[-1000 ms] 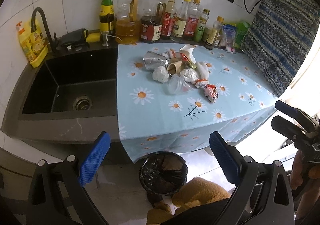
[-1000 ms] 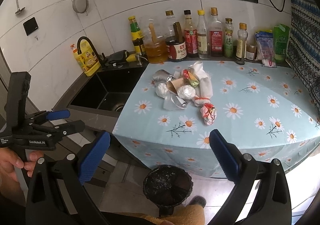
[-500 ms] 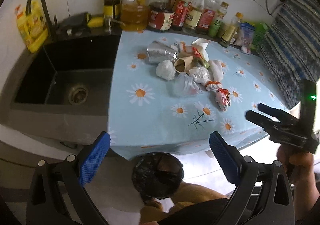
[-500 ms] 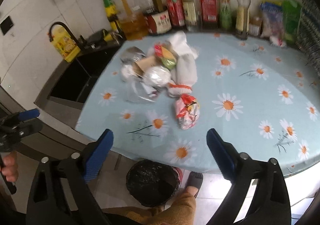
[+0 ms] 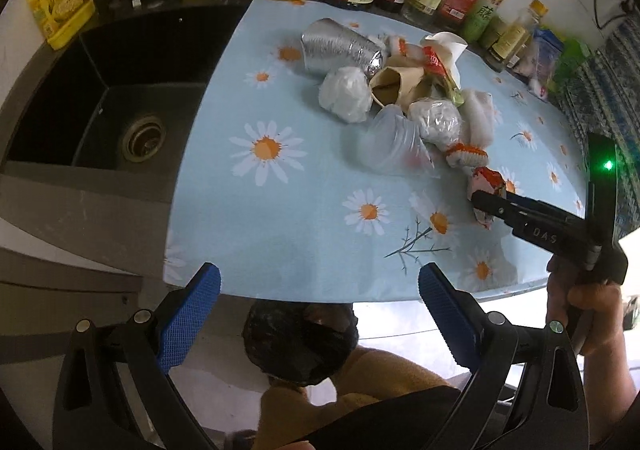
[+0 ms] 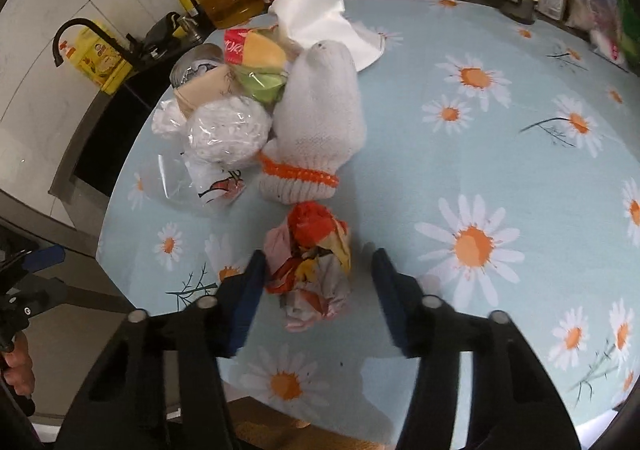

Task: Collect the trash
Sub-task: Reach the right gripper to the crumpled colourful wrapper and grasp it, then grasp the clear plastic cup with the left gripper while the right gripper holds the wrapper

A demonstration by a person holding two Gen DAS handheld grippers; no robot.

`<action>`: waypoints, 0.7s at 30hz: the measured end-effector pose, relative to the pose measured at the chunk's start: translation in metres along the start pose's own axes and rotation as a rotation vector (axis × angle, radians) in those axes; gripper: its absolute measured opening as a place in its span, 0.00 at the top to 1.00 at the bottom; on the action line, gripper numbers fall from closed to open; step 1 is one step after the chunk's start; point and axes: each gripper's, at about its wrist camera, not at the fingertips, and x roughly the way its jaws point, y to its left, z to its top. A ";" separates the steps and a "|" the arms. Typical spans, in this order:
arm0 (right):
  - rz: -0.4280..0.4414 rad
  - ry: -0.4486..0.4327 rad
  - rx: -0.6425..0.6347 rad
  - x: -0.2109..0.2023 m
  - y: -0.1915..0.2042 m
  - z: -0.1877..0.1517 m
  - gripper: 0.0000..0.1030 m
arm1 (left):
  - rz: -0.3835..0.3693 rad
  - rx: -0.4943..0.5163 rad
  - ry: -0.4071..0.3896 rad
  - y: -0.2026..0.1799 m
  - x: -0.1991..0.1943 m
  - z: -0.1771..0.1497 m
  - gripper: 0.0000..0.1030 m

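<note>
The right gripper [image 6: 318,274], jaws just closing, straddles the crumpled wrapper [image 6: 310,262] without clamping it; it lies just in front of the white sock [image 6: 320,122]. The left gripper [image 5: 320,310] hangs released above the black-lined bin [image 5: 298,342], contents unclear.

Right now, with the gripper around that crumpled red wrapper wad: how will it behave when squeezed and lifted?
The wrapper wad is crumpled thin film, so it will probably compress between the right gripper's pads rather than resist. It looks light for its bulk. Its glossy folds may slip, or spring open on release.
</note>
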 end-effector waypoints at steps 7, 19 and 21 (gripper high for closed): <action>0.037 0.000 -0.012 0.001 -0.002 0.002 0.62 | 0.011 0.013 0.007 -0.014 0.006 0.008 0.06; 0.086 -0.081 0.010 -0.047 -0.009 -0.005 0.62 | -0.006 0.088 0.001 -0.050 0.019 0.036 0.06; 0.087 -0.095 0.017 -0.055 -0.011 -0.007 0.62 | -0.006 0.128 -0.005 -0.062 0.026 0.043 0.06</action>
